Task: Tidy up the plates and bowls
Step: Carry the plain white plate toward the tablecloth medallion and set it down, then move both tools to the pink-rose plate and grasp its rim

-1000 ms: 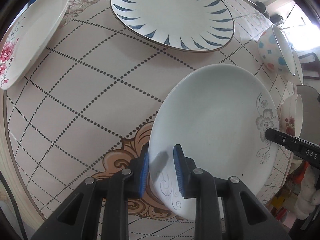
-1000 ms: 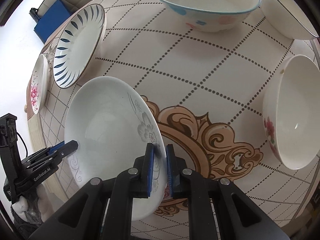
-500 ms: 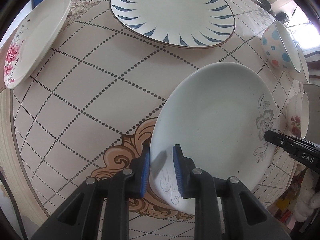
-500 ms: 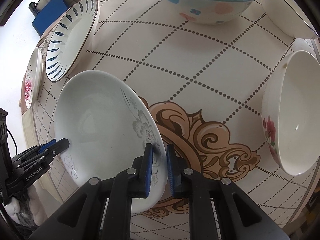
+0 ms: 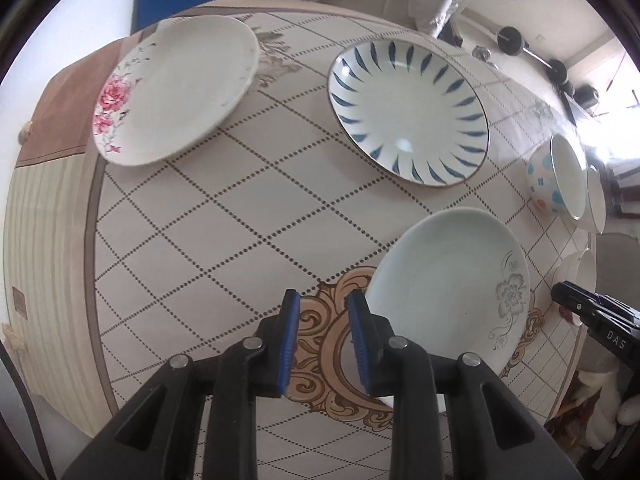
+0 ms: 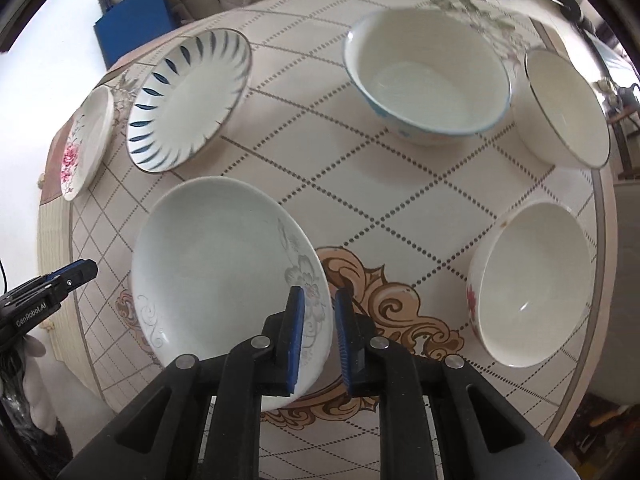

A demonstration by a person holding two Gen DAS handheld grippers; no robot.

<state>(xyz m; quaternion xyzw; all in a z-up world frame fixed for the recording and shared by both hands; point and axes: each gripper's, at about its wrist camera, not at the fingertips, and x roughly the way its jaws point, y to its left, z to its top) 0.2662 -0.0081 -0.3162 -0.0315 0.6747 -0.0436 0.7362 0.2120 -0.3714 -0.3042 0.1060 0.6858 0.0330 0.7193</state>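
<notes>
A pale plate with a grey flower [image 5: 444, 284] [image 6: 224, 264] lies on the table near its front edge. My left gripper [image 5: 322, 330] is open and empty, just left of the plate's rim and raised above the table. My right gripper [image 6: 318, 326] is open, its blue pads standing either side of the plate's right rim above the grey flower. A blue-striped plate [image 5: 408, 110] [image 6: 188, 102] and a pink-rose plate [image 5: 172, 88] [image 6: 86, 140] lie further back.
A blue-rimmed bowl [image 6: 428, 76], a dark-rimmed bowl [image 6: 568, 108] and a red-flower bowl [image 6: 532, 284] stand on the round patterned table [image 6: 360, 184]. The table edge runs along the left and front. Chairs and dumbbells are beyond the far edge.
Both grippers let go of the grey-flower plate, which now lies on the table. Both pulled back and up; the left one moved off the rim to the left.
</notes>
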